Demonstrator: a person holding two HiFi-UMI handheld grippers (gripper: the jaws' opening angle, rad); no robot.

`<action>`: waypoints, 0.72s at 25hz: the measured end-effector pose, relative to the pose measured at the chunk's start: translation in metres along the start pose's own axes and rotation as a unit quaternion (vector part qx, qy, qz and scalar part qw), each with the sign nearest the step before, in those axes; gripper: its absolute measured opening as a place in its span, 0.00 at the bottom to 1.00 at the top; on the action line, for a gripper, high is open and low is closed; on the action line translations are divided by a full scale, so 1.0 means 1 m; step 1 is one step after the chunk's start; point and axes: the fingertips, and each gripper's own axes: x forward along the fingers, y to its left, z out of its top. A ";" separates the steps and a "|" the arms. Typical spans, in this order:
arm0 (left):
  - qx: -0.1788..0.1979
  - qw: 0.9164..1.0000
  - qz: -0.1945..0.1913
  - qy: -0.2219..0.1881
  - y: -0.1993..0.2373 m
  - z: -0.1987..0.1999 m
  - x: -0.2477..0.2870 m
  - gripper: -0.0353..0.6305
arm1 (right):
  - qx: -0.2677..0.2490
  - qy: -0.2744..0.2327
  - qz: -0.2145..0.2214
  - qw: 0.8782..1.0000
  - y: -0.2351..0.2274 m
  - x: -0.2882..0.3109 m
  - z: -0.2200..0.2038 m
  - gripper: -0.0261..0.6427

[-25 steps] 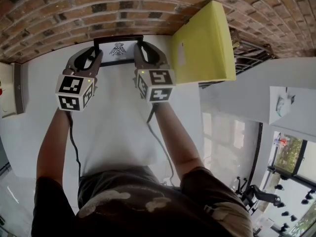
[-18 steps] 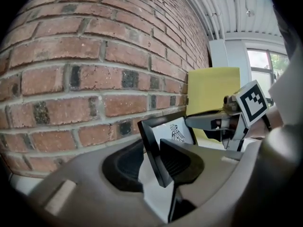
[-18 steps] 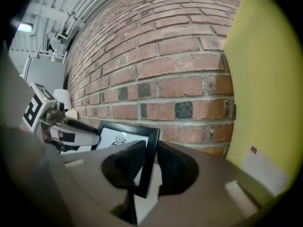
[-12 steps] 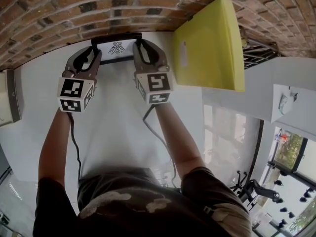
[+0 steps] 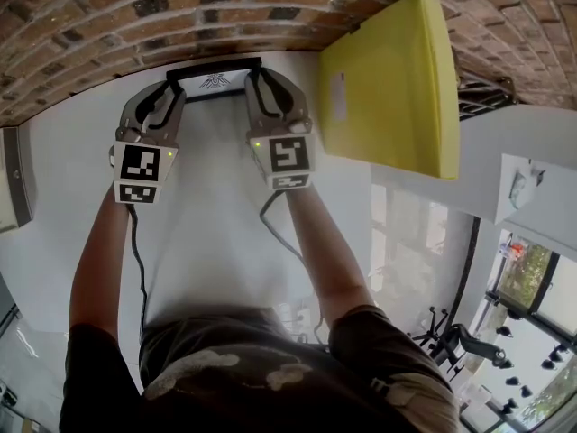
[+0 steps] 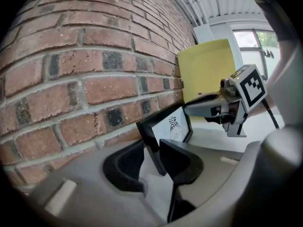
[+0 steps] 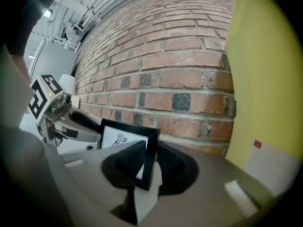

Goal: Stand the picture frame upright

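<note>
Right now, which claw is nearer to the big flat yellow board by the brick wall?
Right. The right claw clamps the right edge of the black picture frame, next to the yellow board; the left claw clamps its left edge, farther away.

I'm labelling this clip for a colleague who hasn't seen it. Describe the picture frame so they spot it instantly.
Find the brick wall behind the white table. At its foot, left of the yellow board, the picture frame is gripped at its sides by the left gripper and right gripper. Alone there, it is small, black-rimmed, with a bird-like drawing on white.
</note>
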 end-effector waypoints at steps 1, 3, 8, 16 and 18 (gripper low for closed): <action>-0.002 1.000 0.000 -0.001 -0.001 0.000 0.000 0.22 | 0.004 0.001 -0.001 1.000 -0.001 -0.001 -0.002 0.16; -0.006 1.000 -0.001 -0.001 -0.002 0.001 0.000 0.21 | 0.010 0.004 -0.003 1.000 -0.001 -0.004 -0.005 0.16; -0.013 1.000 0.002 -0.002 -0.004 0.002 -0.004 0.20 | 0.011 0.004 -0.003 1.000 0.001 -0.009 -0.007 0.16; -0.033 0.999 0.004 -0.003 -0.009 0.004 -0.012 0.19 | 0.024 0.007 -0.009 1.000 0.002 -0.019 -0.007 0.16; -0.038 0.999 0.006 -0.003 -0.008 0.004 -0.014 0.19 | 0.021 0.007 -0.008 1.000 0.004 -0.021 -0.005 0.16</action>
